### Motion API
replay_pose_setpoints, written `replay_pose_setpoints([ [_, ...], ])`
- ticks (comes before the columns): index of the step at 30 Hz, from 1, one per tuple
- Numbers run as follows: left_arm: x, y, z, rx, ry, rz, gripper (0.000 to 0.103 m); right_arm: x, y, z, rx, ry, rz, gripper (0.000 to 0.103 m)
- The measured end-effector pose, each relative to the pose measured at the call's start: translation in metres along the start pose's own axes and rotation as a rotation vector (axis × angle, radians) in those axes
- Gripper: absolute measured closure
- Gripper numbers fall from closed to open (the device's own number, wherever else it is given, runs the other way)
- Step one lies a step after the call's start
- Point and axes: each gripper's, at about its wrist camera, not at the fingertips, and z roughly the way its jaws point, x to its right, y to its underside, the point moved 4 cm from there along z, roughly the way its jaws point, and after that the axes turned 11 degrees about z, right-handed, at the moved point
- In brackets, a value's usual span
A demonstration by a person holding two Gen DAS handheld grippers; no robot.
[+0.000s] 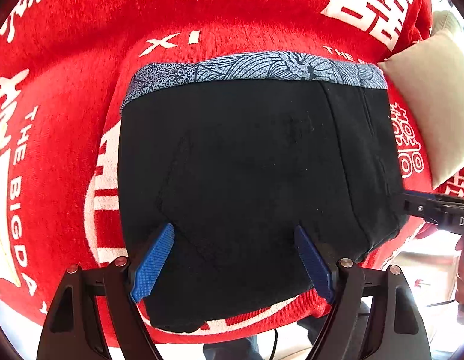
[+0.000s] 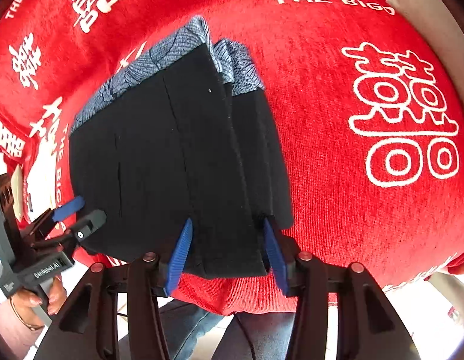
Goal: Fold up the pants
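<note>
The pants (image 1: 247, 174) lie folded into a compact dark block on a red cloth (image 1: 82, 69) printed with white characters and lettering, which covers the surface. A patterned grey-blue band (image 1: 256, 69) runs along the block's far edge, and in the right wrist view a second layer of that band peeks out beside the first. The left gripper (image 1: 235, 258) hangs over the near edge of the pants with its blue fingers (image 1: 154, 264) spread wide; dark fabric shows between them, but the pads press on nothing. The right gripper (image 2: 229, 255) is over the near right corner of the block, its fingers (image 2: 179, 255) also apart, the cloth layers showing between them without being pinched. In the right wrist view a hand (image 2: 31, 303) with a bracelet holds the left gripper's handle at the lower left. A beige cushion (image 1: 426, 105) rests on the red cloth just beyond the right side of the pants. Blue jeans (image 2: 196, 330) of the person show below the cloth's near edge.
</note>
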Motion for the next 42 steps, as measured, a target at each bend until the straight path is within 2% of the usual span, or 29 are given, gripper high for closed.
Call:
replay_pose_setpoints([
  [6, -0.002, 0.007, -0.021, -0.042, -0.076, -0.053, 0.020, 0.006, 0.005, -0.014, -0.015, 0.043, 0.031, 0.042],
  [9, -0.004, 0.011, -0.040, -0.044, -0.119, -0.081, 0.020, 0.010, 0.015, -0.027, -0.044, 0.045, 0.057, 0.037],
  [11, -0.005, 0.014, -0.049, -0.052, -0.132, -0.093, 0.020, 0.005, 0.023, -0.032, -0.044, 0.052, 0.055, 0.027],
  [15, -0.003, 0.018, -0.069, -0.061, -0.140, -0.102, 0.019, -0.008, 0.037, -0.049, -0.017, 0.090, 0.030, 0.021],
  [18, -0.001, 0.018, -0.081, -0.052, -0.152, -0.101, 0.000, -0.020, 0.043, -0.062, 0.022, 0.109, 0.012, 0.018],
  [19, 0.001, 0.019, -0.085, -0.045, -0.153, -0.101, 0.000, -0.025, 0.043, -0.064, 0.033, 0.113, 0.009, 0.016],
  [22, 0.004, 0.022, -0.094, -0.051, -0.156, -0.090, 0.000, -0.037, 0.048, -0.075, 0.070, 0.111, 0.007, 0.000],
  [25, 0.005, 0.026, -0.098, -0.071, -0.160, -0.079, 0.000, -0.049, 0.051, -0.081, 0.098, 0.103, -0.001, 0.000],
  [29, 0.009, 0.030, -0.109, -0.073, -0.181, -0.060, 0.000, -0.062, 0.057, -0.090, 0.120, 0.144, -0.044, 0.000],
  [36, 0.003, 0.037, -0.128, -0.073, -0.200, -0.076, 0.000, -0.072, 0.066, -0.103, 0.130, 0.203, -0.061, 0.000],
  [42, 0.001, 0.039, -0.139, -0.055, -0.211, -0.075, 0.000, -0.078, 0.073, -0.108, 0.120, 0.208, -0.056, 0.000],
])
